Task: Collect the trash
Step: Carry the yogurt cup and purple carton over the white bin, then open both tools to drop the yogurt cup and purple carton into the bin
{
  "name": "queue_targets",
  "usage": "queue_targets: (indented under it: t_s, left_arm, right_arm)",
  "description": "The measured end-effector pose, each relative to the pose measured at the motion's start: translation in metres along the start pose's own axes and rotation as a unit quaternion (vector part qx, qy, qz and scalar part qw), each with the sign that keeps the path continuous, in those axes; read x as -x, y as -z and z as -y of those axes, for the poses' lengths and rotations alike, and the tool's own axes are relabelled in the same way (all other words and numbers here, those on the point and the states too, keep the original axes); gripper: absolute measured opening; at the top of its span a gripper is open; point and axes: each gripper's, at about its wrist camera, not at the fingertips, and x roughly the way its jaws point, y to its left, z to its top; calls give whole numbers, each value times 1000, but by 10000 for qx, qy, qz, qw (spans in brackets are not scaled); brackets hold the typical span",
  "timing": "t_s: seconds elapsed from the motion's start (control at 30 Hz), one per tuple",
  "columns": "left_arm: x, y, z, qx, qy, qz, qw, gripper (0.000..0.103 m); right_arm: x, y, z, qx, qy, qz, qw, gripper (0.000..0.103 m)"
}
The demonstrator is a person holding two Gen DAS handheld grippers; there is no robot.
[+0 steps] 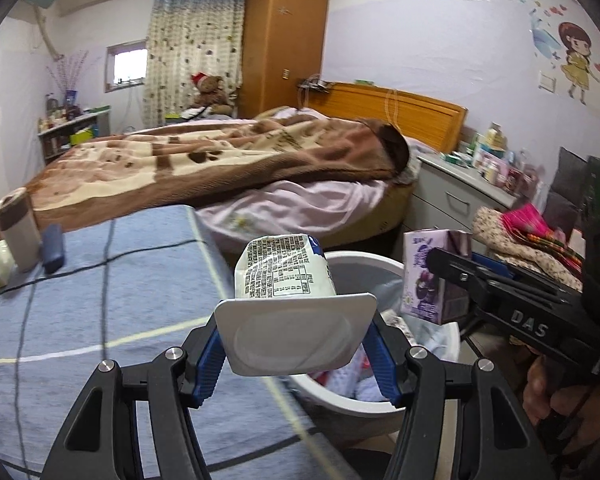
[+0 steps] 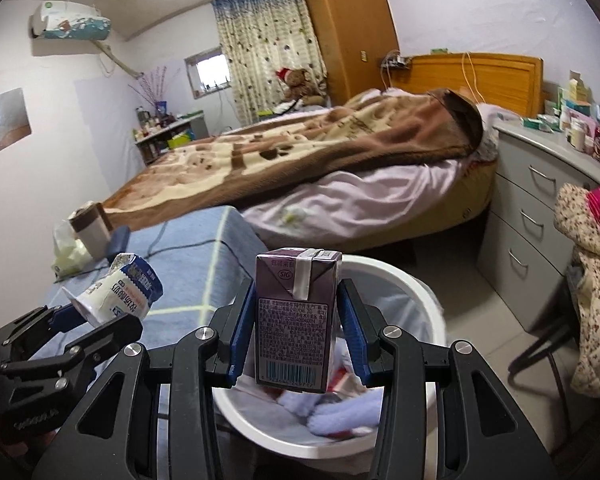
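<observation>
My left gripper [image 1: 296, 340] is shut on a white yogurt cup [image 1: 288, 280] with printed text, held by its rim above the near edge of the white trash bin [image 1: 384, 264]. My right gripper [image 2: 298, 320] is shut on a purple drink carton [image 2: 296, 320], upright, over the trash bin [image 2: 428, 292], which is lined with a bag and holds crumpled paper. In the right wrist view the left gripper [image 2: 80, 316] and its yogurt cup [image 2: 120, 292] show at the lower left. In the left wrist view the purple carton [image 1: 432, 276] and the right gripper [image 1: 432, 256] show at the right.
A blue-checked cloth surface [image 1: 80, 320] lies left of the bin, with a brown-and-white cup [image 1: 14, 228], a dark blue object [image 1: 54, 244] and a plastic bag on it. Behind are a bed [image 1: 220, 160], a grey drawer unit [image 2: 540, 216] and a chair with clothes [image 2: 592, 248].
</observation>
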Motion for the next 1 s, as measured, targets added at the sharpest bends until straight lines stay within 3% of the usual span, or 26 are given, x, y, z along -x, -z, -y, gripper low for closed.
queue_targets:
  t_s: [0.27,0.73,0.77,0.87,1.0]
  left_arm:
    - [-31,8,27,-139,319,-324,9989,63]
    - [-61,5,41,-227,351,-525,9977,65]
    - [-60,5,41,-213,330,-522,9979,66]
    - [-57,5,39,-152,347,-501,9980,67]
    - [-50,5,31,-56,236,-486,9985,67]
  right_arm:
    - [-8,3,24,-175,119,-268,9994,43]
    - [-29,3,42,-168,372,-649,9971,44]
    - [-29,4,42,-168,394,-645,9970,45]
    - [-28,4,40,-133,435,-628,9970,68]
    - [-24,4,36,-102,418,-558,9975,69]
